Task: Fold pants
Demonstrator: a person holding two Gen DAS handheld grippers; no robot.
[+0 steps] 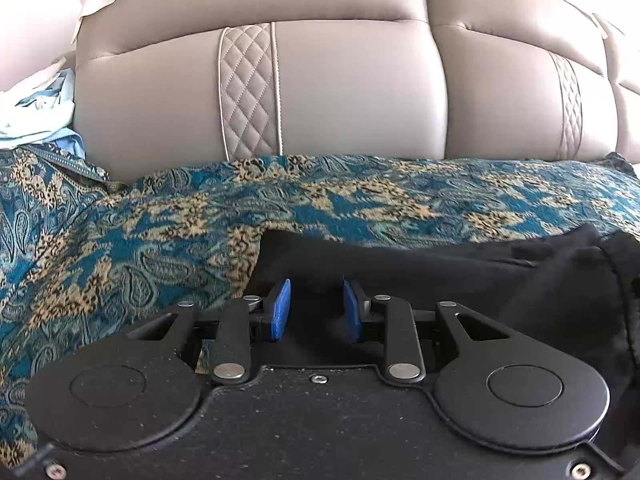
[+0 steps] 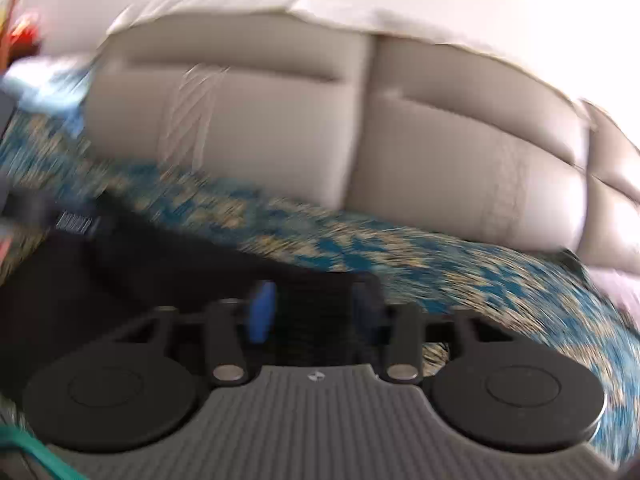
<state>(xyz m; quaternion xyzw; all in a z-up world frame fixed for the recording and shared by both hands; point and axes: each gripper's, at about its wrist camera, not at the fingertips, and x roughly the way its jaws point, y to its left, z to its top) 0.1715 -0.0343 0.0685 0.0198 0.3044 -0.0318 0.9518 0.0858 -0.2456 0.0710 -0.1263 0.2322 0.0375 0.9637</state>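
Black pants (image 1: pixel 460 276) lie on a blue and gold patterned cover, in front of a beige sofa back. My left gripper (image 1: pixel 317 304) is open, its blue pads apart, with the pants' left edge lying between and under them. In the blurred right wrist view the pants (image 2: pixel 160 256) spread left and under my right gripper (image 2: pixel 316 308), which is open with black cloth between the pads. The left gripper's body shows at that view's far left edge.
The patterned cover (image 1: pixel 120 240) spreads over the seat. The beige leather sofa back (image 1: pixel 340 92) rises close behind. Light blue and white cloth (image 1: pixel 36 112) is heaped at the far left. The right wrist view is smeared by motion.
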